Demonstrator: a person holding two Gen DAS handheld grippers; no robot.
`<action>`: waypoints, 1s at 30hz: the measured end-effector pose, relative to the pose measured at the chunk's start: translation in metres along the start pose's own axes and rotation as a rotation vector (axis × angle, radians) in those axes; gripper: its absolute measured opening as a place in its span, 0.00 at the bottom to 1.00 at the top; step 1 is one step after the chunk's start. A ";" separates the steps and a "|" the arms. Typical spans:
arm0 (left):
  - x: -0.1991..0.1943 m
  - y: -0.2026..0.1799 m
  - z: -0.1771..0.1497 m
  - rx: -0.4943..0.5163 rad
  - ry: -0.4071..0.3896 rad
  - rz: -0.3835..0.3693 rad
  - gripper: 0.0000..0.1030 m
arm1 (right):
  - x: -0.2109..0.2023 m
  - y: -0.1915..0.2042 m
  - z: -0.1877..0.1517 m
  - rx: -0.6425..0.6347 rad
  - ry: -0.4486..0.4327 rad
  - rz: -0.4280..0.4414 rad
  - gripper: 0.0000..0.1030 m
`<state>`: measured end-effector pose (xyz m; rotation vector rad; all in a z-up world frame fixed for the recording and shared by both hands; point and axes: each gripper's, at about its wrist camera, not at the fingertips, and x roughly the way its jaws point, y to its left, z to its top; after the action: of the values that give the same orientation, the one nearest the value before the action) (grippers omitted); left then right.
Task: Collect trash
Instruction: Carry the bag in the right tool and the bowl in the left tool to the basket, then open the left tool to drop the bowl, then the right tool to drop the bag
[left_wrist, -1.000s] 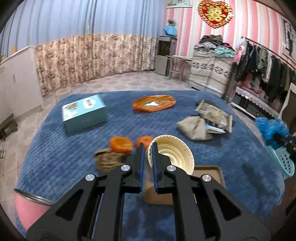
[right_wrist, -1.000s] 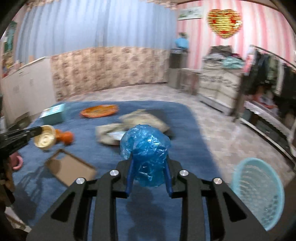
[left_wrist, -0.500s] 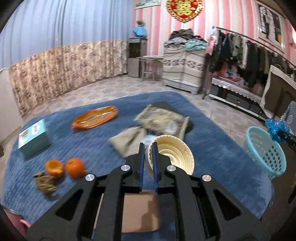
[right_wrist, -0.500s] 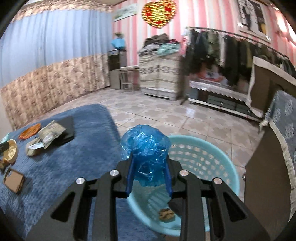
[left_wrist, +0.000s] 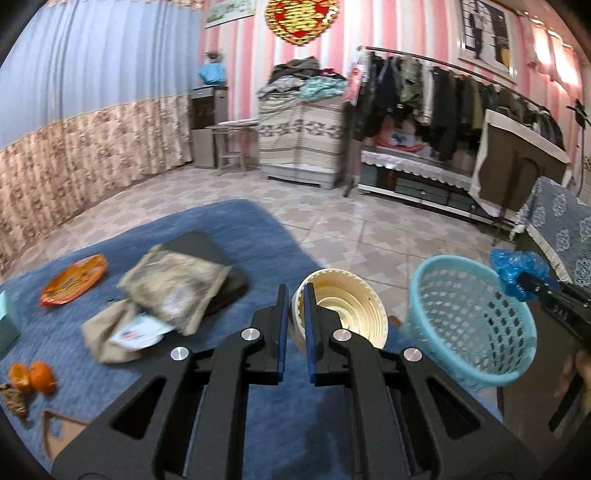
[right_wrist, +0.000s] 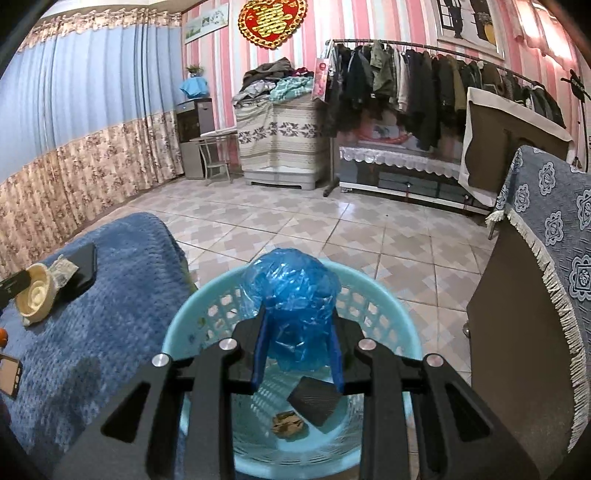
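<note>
Left wrist view: a cream bowl (left_wrist: 343, 317) is pinched by its rim in the left gripper (left_wrist: 294, 328), short of the basket (left_wrist: 469, 325); wrappers (left_wrist: 173, 284) and orange peel (left_wrist: 33, 376) are left on the blue blanket (left_wrist: 92, 314). Right wrist view: a blue plastic wad (right_wrist: 291, 291) is clamped in the right gripper (right_wrist: 297, 350) above the basket (right_wrist: 388, 295), where a few scraps (right_wrist: 288, 424) are already collected.

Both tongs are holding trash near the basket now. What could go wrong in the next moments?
1. The right tongs hold the crumpled blue plastic above the light blue basket. The film looks light and may cling to a finger instead of dropping.
2. The left tongs pinch only the rim of the cream bowl, still over the blue blanket; it could slip out before reaching the basket.
3. The basket looks light; a bump from either tongs may tip it.
</note>
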<state>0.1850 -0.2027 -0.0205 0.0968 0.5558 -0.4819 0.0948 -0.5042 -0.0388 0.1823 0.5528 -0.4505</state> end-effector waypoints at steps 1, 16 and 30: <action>0.004 -0.008 0.001 0.007 0.003 -0.013 0.07 | 0.002 -0.003 0.000 0.003 0.003 -0.007 0.27; 0.079 -0.119 0.002 0.106 0.072 -0.164 0.07 | 0.018 -0.038 -0.006 0.080 0.056 -0.042 0.27; 0.080 -0.141 0.017 0.138 -0.005 -0.140 0.72 | 0.023 -0.040 -0.008 0.094 0.071 -0.035 0.27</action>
<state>0.1870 -0.3645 -0.0426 0.1896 0.5262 -0.6570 0.0905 -0.5461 -0.0601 0.2800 0.6056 -0.5056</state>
